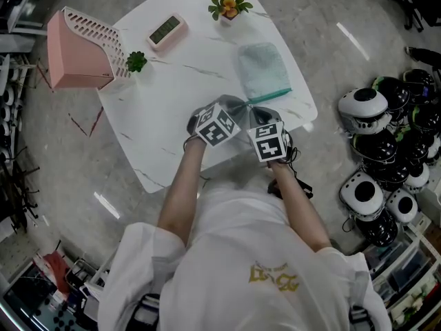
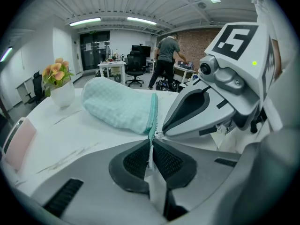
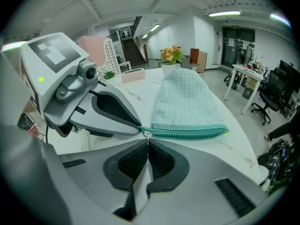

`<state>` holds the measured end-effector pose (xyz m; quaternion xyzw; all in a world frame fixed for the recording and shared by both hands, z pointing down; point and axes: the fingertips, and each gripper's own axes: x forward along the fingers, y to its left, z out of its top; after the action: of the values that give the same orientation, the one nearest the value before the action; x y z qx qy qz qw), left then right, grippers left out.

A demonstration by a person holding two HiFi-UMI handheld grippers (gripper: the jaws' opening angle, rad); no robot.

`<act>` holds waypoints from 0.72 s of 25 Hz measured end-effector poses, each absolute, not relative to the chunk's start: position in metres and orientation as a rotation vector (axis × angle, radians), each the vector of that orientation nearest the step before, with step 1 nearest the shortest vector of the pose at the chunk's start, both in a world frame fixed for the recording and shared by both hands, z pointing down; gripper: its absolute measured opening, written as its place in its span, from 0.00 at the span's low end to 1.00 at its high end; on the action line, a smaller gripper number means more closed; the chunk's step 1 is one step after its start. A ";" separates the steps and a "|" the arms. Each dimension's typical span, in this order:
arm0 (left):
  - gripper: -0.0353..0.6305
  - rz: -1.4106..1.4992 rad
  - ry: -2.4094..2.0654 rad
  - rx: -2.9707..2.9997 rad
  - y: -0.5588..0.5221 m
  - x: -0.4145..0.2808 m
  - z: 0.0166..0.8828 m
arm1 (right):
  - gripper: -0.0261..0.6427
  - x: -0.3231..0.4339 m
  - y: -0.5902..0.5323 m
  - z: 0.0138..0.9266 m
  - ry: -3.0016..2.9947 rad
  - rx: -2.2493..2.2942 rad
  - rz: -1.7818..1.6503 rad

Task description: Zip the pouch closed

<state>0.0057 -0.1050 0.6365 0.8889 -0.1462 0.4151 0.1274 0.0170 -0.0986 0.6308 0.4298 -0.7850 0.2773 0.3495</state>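
Note:
A mint-green checked pouch [image 1: 264, 71] lies flat on the white marble table [image 1: 158, 123], its zipper [image 3: 187, 133] along the near edge. Both grippers meet at the zipper's left end. My left gripper [image 2: 151, 142] is shut on the end of the zipper tape, a thin strip showing between its pads. Right beside it, my right gripper [image 3: 147, 142] is shut on the small metal zipper pull [image 3: 147, 135]. In the head view the left gripper [image 1: 233, 109] and right gripper [image 1: 256, 112] sit tip to tip at the pouch's near corner, and their marker cubes hide the grip.
A pink slotted rack [image 1: 79, 47], a small green plant [image 1: 136, 62], a pink clock [image 1: 165, 30] and a pot of orange flowers [image 1: 229, 4] stand at the table's far side. Black and white helmets [image 1: 386, 157] lie on the floor to the right.

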 end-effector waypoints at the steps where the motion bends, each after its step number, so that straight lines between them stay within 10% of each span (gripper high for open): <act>1: 0.11 1.207 -0.426 2.584 -0.105 0.005 0.636 | 0.06 0.017 -0.098 0.631 -2.034 1.113 0.717; 18: 0.11 1.188 -0.463 2.566 -0.102 -0.013 0.636 | 0.06 0.027 -0.096 0.630 -2.010 1.126 0.692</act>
<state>-0.0129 -0.1016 0.6360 0.8870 -0.1602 0.4106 0.1378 0.0273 -0.0956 0.6299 0.4366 -0.7797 0.2684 0.3597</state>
